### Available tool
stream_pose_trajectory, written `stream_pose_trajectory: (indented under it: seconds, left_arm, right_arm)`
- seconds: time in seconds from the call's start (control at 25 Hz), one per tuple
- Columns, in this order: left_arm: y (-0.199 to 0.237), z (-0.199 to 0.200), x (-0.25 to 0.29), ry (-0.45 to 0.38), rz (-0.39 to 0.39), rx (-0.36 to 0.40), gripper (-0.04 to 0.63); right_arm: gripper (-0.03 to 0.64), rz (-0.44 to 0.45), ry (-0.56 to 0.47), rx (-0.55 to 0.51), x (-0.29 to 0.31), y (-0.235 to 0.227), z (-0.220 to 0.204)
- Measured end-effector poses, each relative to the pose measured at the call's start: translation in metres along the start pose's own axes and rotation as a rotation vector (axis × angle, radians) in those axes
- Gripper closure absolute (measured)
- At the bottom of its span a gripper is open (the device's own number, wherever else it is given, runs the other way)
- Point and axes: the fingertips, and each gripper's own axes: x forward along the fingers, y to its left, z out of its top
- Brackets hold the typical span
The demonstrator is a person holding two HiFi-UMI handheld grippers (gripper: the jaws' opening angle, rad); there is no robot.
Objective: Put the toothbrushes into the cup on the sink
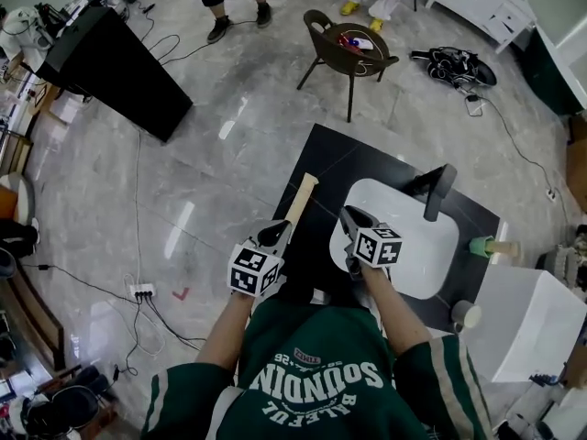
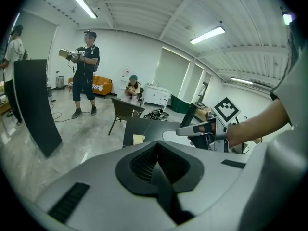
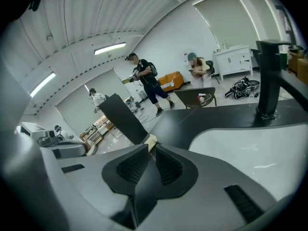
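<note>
1. Left gripper view shows the left gripper (image 2: 156, 147) with its fingers pressed together and nothing between them.
2. Right gripper view shows the right gripper (image 3: 148, 149) the same way, with its fingers closed against each other and empty. A pale tip shows just past them at 12 o'clock.
3. In the head view both grippers hover side by side over the near part of the black counter (image 1: 321, 159). The left gripper is at 9 o'clock of the right one, and the two are apart.
4. A pale wooden stick (image 1: 302, 200) lies on the counter at 12 o'clock of the left gripper's tips. Its near end is just beside them, but I cannot tell whether they touch. It is too small to tell whether it is a toothbrush.
5. The white sink (image 1: 413, 278) sits at 3 o'clock of the stick, and the right gripper hangs over its 9 o'clock rim. A black faucet (image 1: 438, 193) rises at 1 o'clock of the sink.
6. A green cup (image 1: 481, 246) stands at 3 o'clock of the sink, by the counter's right edge and well apart from both grippers.
7. At 12 o'clock beyond the counter, a dark chair (image 1: 344, 53) stands on the grey floor (image 1: 229, 136).
</note>
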Motion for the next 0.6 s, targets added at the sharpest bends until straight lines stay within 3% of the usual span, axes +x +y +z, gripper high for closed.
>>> stream_pose_trajectory:
  seconds: [0.24, 0.6]
  left_arm:
    - [0.018, -0.006, -0.010, -0.003, 0.050, 0.011, 0.584]
    - [0.031, -0.013, -0.021, -0.010, 0.101, -0.001, 0.584]
  right_arm:
    - [0.557, 0.051, 0.071, -0.037, 0.034, 0.023, -0.004]
    - [0.480, 0.094, 0.169, -0.039, 0.071, 0.040, -0.012]
